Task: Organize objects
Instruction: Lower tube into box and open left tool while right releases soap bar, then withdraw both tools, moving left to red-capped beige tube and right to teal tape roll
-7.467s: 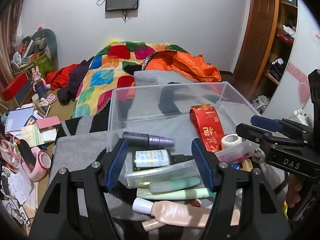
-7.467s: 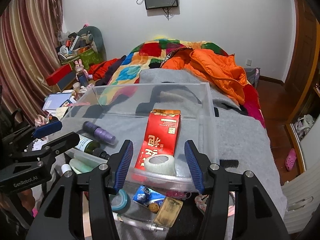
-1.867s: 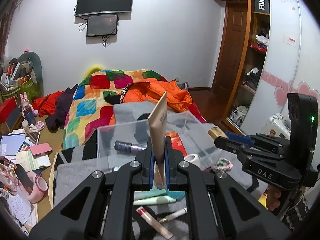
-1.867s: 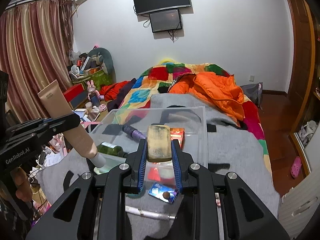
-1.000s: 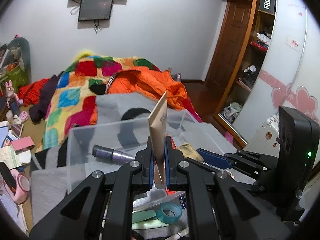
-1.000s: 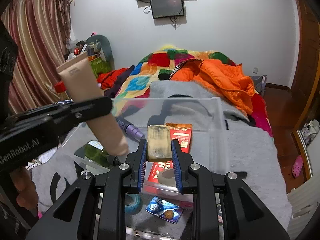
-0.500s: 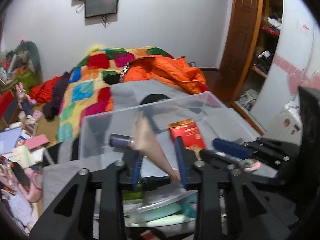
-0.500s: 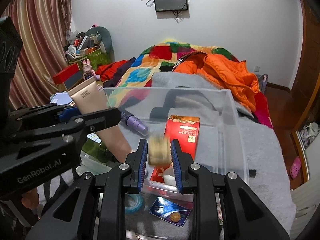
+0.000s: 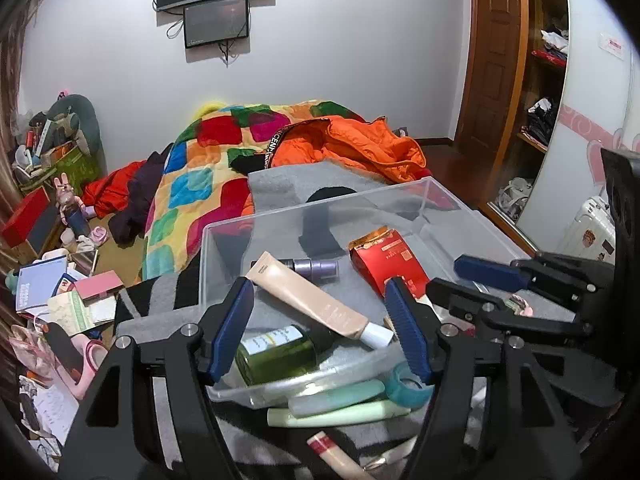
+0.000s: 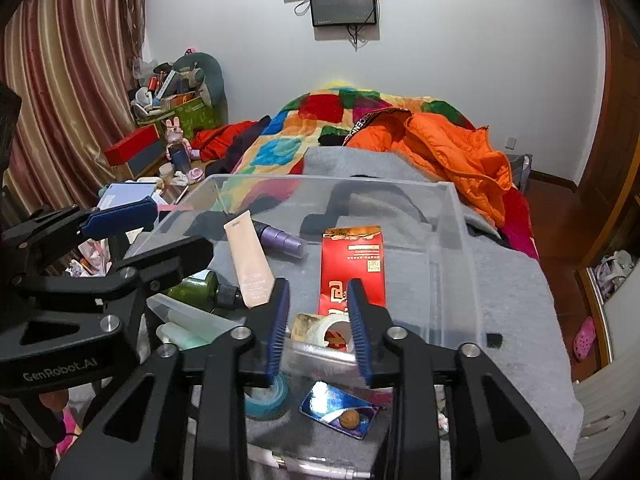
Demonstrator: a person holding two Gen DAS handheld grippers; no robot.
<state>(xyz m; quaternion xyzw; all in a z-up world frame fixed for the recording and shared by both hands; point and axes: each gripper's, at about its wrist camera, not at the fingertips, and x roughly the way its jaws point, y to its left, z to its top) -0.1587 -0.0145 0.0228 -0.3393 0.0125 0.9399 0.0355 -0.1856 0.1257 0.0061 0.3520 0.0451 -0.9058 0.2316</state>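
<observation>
I have both tools over the near end of the clear plastic bin (image 9: 448,204), which sits on a grey blanket (image 10: 516,292) at the foot of the bed. My left gripper (image 9: 320,332) is opening, its blue pads wide apart and touching nothing; the beige tube (image 9: 308,300) lies loose between and beyond them inside the bin. Its long axis runs diagonally, flat crimped end toward the far left, white cap toward the near right, resting across the green bottle (image 9: 276,352). Behind it a purple bottle (image 9: 312,268) lies crosswise, and the red box (image 9: 388,260) lies lengthwise to the right.

My right gripper (image 10: 318,328) is also opening, its gap still narrow and empty. Just past its pads a yellowish flat item (image 10: 302,326) rests in the bin against the white tape roll (image 10: 332,330), on the near end of the red box.

The bin's near wall stands between me and the contents. Outside it, below, lie pale green tubes (image 9: 340,404), a teal tape ring (image 9: 408,386), a blue packet (image 10: 340,408) and a thin red-and-cream stick (image 9: 332,452).
</observation>
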